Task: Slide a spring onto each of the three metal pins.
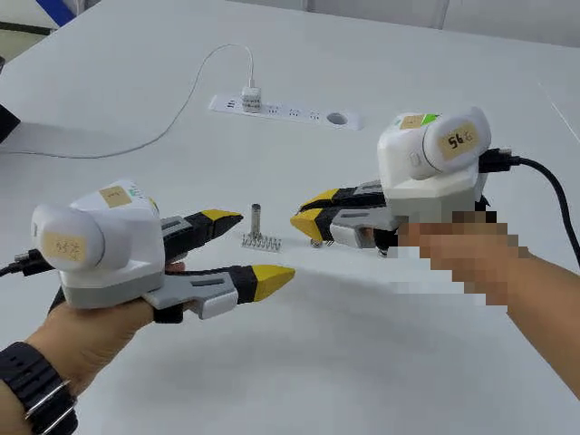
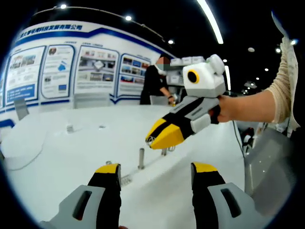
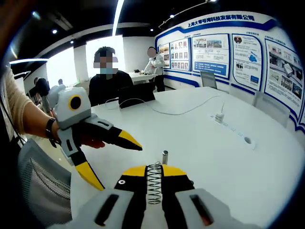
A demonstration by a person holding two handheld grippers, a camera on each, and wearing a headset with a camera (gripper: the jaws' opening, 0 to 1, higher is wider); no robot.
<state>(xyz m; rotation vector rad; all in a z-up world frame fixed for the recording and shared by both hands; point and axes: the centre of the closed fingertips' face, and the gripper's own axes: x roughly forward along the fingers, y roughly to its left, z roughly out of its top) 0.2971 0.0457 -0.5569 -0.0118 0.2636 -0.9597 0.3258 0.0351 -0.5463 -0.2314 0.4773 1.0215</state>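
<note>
The right gripper (image 3: 155, 170) is clamped on 1 spring (image 3: 154, 187) just short of the upright pin (image 1: 256, 217), which stands bare. A second spring (image 1: 261, 242) lies on the table (image 1: 362, 362) at the pin's foot, so I judge 0 of 3 pins loaded. The left gripper (image 2: 156, 167) hangs near with jaws apart; the table offers wide open room, with the power strip (image 1: 285, 111) well behind and no edge close.
</note>
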